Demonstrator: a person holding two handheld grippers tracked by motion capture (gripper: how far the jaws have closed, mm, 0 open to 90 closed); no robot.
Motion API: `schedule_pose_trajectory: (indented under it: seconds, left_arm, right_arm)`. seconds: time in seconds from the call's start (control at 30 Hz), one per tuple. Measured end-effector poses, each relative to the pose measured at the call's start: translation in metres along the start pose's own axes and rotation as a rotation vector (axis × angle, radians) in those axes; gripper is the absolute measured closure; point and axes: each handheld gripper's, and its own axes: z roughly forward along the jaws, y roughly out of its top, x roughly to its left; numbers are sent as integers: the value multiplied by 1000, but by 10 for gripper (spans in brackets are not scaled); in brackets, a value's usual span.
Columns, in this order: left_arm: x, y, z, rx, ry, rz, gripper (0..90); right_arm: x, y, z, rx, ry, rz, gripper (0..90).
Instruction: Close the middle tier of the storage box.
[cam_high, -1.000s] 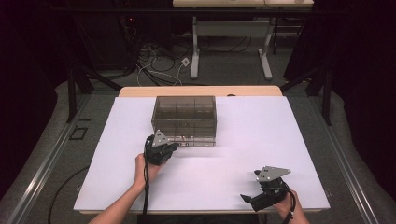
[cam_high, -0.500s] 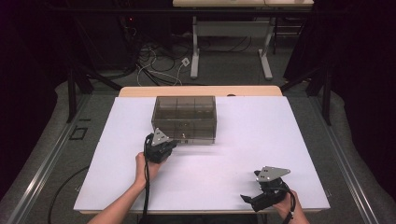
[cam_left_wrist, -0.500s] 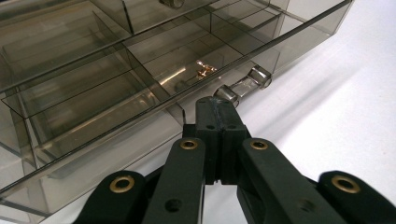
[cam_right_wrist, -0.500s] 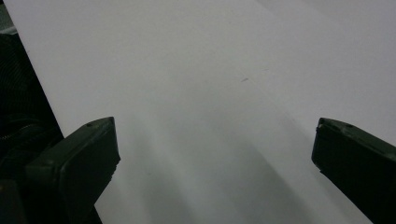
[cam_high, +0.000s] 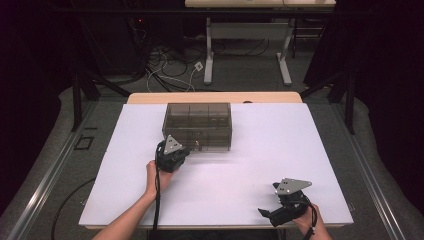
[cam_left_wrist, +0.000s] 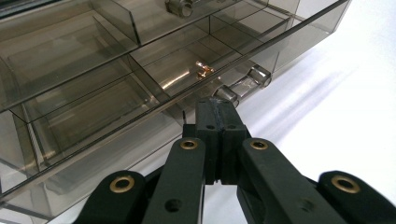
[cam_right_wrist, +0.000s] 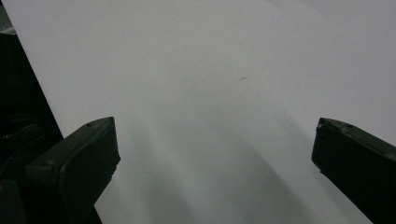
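Left hand-held gripper (cam_left_wrist: 215, 109) pressed together at drawer knob (cam_left_wrist: 226, 93) (right (cam_right_wrist: 215, 154) spread apart).

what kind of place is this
Likely a lab or recording studio: a white table ringed by black curtains, loose cables on the floor, and a person working a drawer box with handheld grippers.

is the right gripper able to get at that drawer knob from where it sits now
Probably not without moving: the right gripper sits open near the table's front edge, well away from the drawer knob. The left gripper is already shut at it.
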Motion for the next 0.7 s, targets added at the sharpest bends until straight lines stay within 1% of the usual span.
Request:
schedule_pose_trajectory:
  seconds: [0.17, 0.23, 0.3, 0.4, 0.47, 0.53, 0.63, 0.7]
  left_arm:
    - [2, 2, 2, 3, 2, 5, 900]
    - [2, 2, 3, -1, 0, -5, 900]
    - [3, 2, 4, -4, 5, 1, 900]
    - [3, 4, 5, 3, 7, 6, 900]
    - [3, 4, 6, 1, 15, 15, 900]
    - [3, 5, 7, 2, 16, 21, 900]
    - [3, 5, 8, 3, 19, 17, 900]
    - [5, 5, 9, 2, 19, 16, 900]
  right_arm:
    - [1, 0, 0, 6, 5, 0, 2]
    - [0, 1, 0, -3, 6, -8, 2]
    - [1, 1, 0, 8, 5, 0, 2]
    - [1, 0, 0, 7, 4, -2, 2]
    - [1, 0, 0, -12, -7, -3, 2]
    - [1, 0, -1, -4, -4, 3, 2]
    - [0, 0, -2, -3, -4, -4, 2]
    - [1, 0, -2, -3, -5, 4, 2]
